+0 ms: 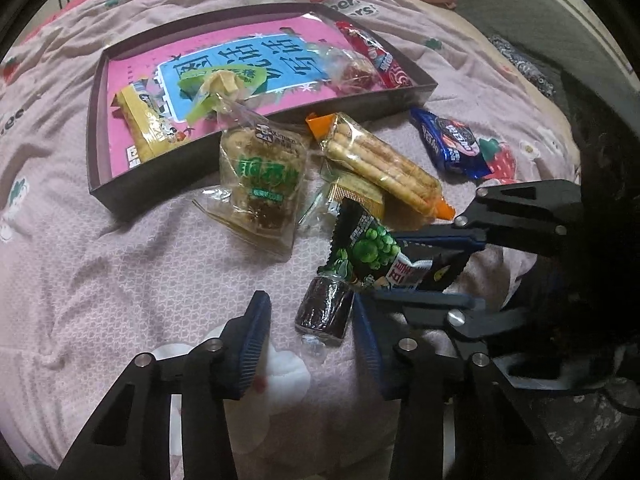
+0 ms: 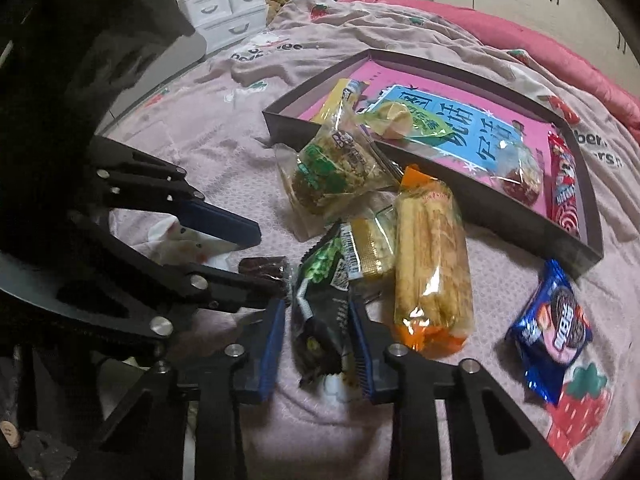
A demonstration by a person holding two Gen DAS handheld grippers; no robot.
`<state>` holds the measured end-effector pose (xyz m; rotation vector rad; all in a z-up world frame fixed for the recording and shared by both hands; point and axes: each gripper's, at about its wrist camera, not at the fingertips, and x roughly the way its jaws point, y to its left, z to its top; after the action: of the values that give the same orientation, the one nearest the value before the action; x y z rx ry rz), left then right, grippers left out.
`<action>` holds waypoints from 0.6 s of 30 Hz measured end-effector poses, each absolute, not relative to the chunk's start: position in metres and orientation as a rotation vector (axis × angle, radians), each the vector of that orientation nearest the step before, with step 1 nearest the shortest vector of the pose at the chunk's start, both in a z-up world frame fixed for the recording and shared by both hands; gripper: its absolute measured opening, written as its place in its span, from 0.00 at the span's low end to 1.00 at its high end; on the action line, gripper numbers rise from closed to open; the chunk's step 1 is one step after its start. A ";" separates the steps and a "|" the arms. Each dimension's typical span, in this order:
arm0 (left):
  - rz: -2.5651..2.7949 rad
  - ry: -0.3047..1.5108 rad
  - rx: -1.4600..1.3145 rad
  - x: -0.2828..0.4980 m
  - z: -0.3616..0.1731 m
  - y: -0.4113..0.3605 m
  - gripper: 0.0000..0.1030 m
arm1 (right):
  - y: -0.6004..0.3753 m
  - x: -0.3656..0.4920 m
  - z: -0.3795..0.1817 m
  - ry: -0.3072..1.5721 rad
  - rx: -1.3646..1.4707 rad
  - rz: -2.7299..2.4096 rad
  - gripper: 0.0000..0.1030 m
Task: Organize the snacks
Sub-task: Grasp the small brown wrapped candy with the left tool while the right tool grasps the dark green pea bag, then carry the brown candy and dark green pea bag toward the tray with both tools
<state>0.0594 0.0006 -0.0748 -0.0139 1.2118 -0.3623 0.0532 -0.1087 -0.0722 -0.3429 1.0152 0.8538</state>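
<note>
On a pale pink quilted bedspread (image 1: 120, 264) a heap of snacks lies just near of a shallow dark cardboard tray with a pink printed floor (image 1: 256, 184), whose near wall touches the far edge of the heap. The right gripper (image 2: 318, 344) is clamped on a black and green pea-snack packet (image 2: 320, 312), both blue pads pressing its sides. The left gripper (image 1: 308, 344) straddles a small dark brown roll in clear wrap (image 1: 324, 308); its right pad touches the roll, while its left pad stands apart from it, so nothing is grasped there. Just beside the green packet lie a long clear pack of biscuit sticks with orange ends (image 1: 384, 164) and a clear bag of crispy cakes with green lettering (image 1: 262, 184). A blue cookie packet (image 2: 554, 328) lies apart to the right. Open bedspread stretches left of the heap, and much of the tray's floor shows between the few packets inside.
</note>
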 end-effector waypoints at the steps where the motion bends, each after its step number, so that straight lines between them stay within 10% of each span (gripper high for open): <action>1: -0.364 1.216 -0.019 0.060 -0.076 0.001 0.42 | -0.109 0.054 -0.073 1.022 -0.339 0.858 0.27; 18: -0.383 1.226 0.048 0.063 -0.087 -0.020 0.32 | -0.136 0.068 -0.058 1.011 -0.159 0.863 0.24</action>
<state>0.0625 -0.0199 -0.0871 0.0477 1.2263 -0.3828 0.0678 -0.1356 -0.0583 -0.1592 1.0110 0.8628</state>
